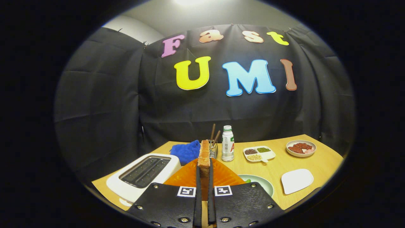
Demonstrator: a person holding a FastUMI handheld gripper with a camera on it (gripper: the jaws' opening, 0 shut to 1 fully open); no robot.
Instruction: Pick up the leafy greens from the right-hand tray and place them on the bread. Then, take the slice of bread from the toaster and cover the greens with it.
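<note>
- We hold the slice of bread [204, 154] on edge, the gripper [204, 172] clamped on its lower part, above the orange mat [186, 175] beside the toaster [142, 175].
- We judge it light, stiff and crumbly: grip both flat faces gently.

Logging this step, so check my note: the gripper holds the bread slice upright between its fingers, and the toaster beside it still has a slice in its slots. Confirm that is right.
One thing is wrong. The gripper view shows the toaster with both slots empty. The rest holds: the gripper is shut on the bread slice, which stands upright between its fingers.
</note>
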